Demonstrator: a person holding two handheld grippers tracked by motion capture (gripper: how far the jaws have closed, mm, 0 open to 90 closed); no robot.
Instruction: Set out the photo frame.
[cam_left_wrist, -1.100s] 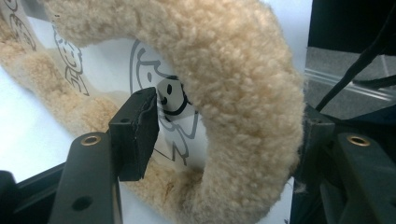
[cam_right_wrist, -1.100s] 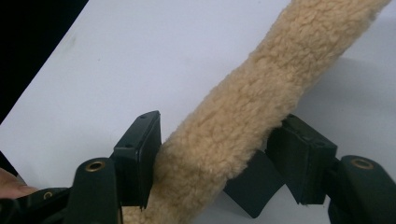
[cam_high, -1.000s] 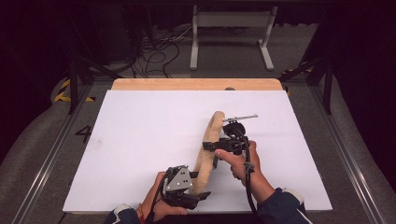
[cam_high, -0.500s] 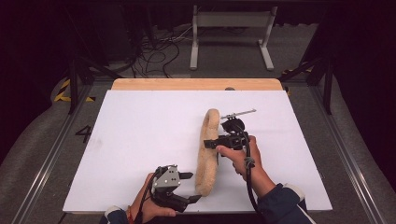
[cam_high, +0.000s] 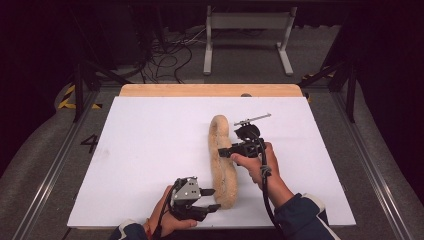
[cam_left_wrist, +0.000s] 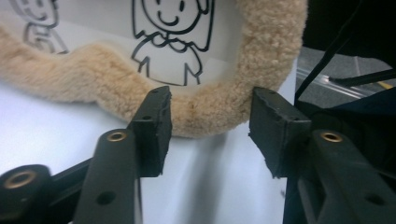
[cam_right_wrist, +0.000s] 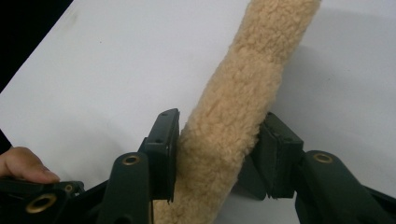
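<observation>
A tan fleece ring (cam_high: 216, 150) stands on its edge on the white board (cam_high: 150, 140), running from the middle toward the near edge. My right gripper (cam_high: 222, 151) is shut on its middle stretch. The pile bulges between the pads (cam_right_wrist: 163, 149) of the right gripper (cam_right_wrist: 217, 154) around the ring (cam_right_wrist: 243, 84), and these jaws have just been closing. My left gripper (cam_high: 212, 199) is at the ring's near end. Its jaws have also just been closing, and the left gripper (cam_left_wrist: 210, 130) has both pads against the curved fleece (cam_left_wrist: 93, 79). A cartoon drawing (cam_left_wrist: 168, 28) shows through the ring.
The board lies on a wooden table (cam_high: 210, 90) with dark floor around it. Cables (cam_high: 170, 60) and a metal stand (cam_high: 247, 35) are beyond the far edge. A thin metal rod (cam_high: 252, 119) sticks up from the right gripper.
The ring has straightened from a slanted lie, and its near end now reaches closer to the near edge. The left jaws have closed onto that end. Both hands stayed almost in place.
</observation>
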